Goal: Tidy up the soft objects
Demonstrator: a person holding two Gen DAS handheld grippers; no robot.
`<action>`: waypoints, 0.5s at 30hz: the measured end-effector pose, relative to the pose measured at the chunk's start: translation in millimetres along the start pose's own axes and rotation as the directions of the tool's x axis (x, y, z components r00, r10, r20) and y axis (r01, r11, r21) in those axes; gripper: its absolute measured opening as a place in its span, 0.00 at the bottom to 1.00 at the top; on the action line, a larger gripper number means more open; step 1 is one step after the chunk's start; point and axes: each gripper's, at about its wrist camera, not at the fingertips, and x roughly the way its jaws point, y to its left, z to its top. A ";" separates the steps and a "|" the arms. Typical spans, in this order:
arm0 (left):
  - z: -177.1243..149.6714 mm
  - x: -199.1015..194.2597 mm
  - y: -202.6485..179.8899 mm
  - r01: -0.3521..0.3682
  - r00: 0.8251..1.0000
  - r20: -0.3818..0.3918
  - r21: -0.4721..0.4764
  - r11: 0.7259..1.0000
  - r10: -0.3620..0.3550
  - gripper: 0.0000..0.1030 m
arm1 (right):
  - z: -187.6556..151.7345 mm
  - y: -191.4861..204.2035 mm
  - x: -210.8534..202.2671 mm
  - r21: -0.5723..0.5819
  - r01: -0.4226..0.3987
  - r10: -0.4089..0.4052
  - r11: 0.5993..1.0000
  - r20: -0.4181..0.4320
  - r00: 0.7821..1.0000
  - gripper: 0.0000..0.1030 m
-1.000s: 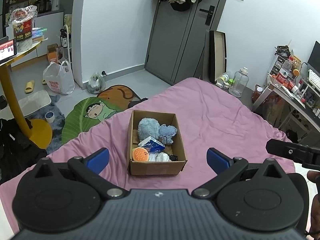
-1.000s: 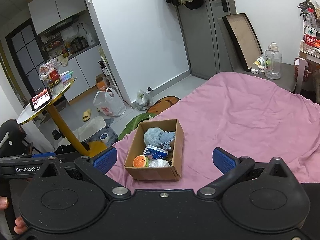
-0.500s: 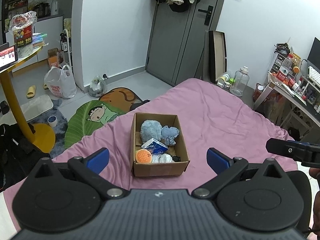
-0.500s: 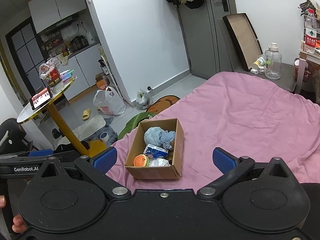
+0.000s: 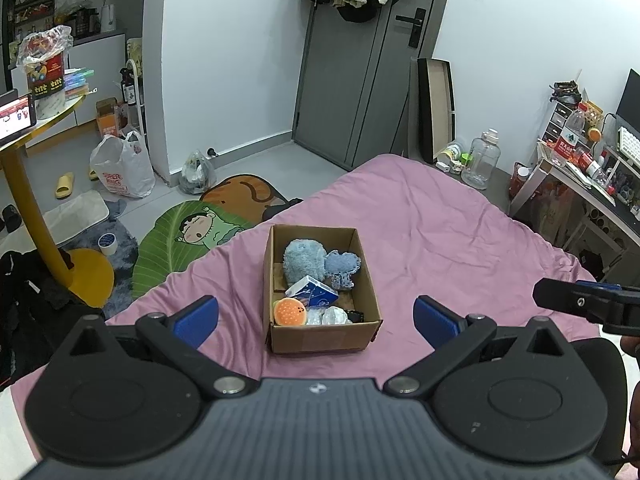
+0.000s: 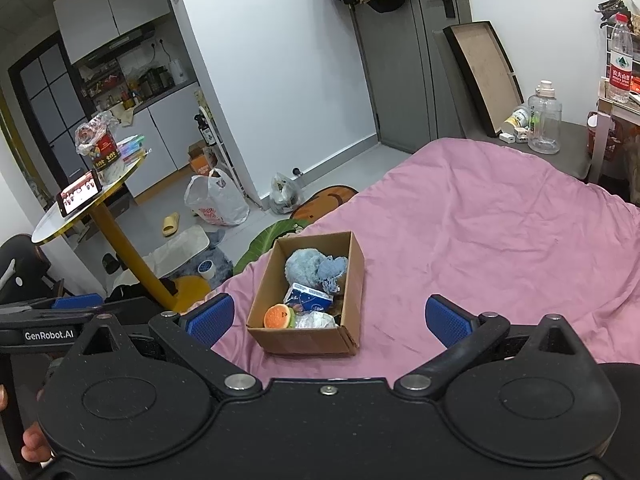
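A brown cardboard box (image 5: 320, 336) stands on the pink bed (image 5: 440, 232). It holds a fluffy blue plush (image 5: 302, 258), a blue tissue pack (image 5: 314, 294), an orange burger toy (image 5: 290, 312) and a small white soft item (image 5: 334, 315). My left gripper (image 5: 316, 318) is open and empty, back from the box's near side. My right gripper (image 6: 330, 318) is open and empty, also short of the box (image 6: 308, 340), where the plush (image 6: 306, 268) and burger toy (image 6: 278, 316) show again.
A cartoon floor mat (image 5: 192, 236) lies past the bed's far left corner. A yellow-legged round table (image 6: 92, 204) with a phone stands at the left. A white plastic bag (image 5: 120, 170), a grey door (image 5: 360, 80), a water jug (image 5: 484, 160) and a cluttered desk (image 5: 592, 176) ring the room.
Both grippers stayed open. The left wrist view shifted slightly, so the box now sits a little more to the right and lower. The right view hardly changed.
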 end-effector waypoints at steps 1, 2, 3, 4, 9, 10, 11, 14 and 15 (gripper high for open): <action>0.0 0.0 0.1 -0.004 1.000 -0.001 0.002 1.000 0.004 1.00 | -0.5 0.1 0.4 0.000 0.001 -0.001 1.000 -0.003 1.000 1.00; -0.5 0.7 1.4 -0.006 1.000 -0.001 0.002 1.000 0.006 1.00 | -0.6 0.0 1.1 0.000 0.000 0.000 1.000 -0.005 1.000 1.00; -0.9 0.8 1.9 -0.008 1.000 -0.002 0.001 1.000 0.008 1.00 | -1.5 0.2 1.2 0.000 -0.001 0.001 1.000 -0.007 1.000 1.00; -1.2 1.3 2.5 -0.008 1.000 -0.004 0.001 1.000 0.008 1.00 | -2.2 0.1 1.4 0.000 -0.002 0.002 1.000 -0.009 1.000 1.00; -2.0 2.7 3.4 -0.012 1.000 -0.002 0.000 1.000 0.012 1.00 | -3.1 -2.7 2.8 0.010 0.000 0.001 1.000 -0.012 1.000 1.00; -2.2 3.4 3.4 -0.013 1.000 -0.003 -0.001 1.000 0.013 1.00 | -3.0 -3.5 3.1 0.015 0.002 -0.002 1.000 -0.011 1.000 1.00; -2.3 4.4 2.1 -0.013 1.000 -0.005 0.002 1.000 0.013 1.00 | -3.0 -4.0 3.1 0.018 0.003 -0.003 1.000 -0.011 1.000 1.00; -2.6 6.5 -1.3 -0.017 1.000 -0.010 0.017 1.000 0.017 1.00 | -4.0 -5.4 3.7 0.020 0.001 -0.001 1.000 -0.012 1.000 1.00; -2.7 6.6 -1.3 -0.019 1.000 -0.010 0.017 1.000 0.019 1.00 | -4.3 -5.9 4.0 0.021 0.004 -0.003 1.000 -0.014 1.000 1.00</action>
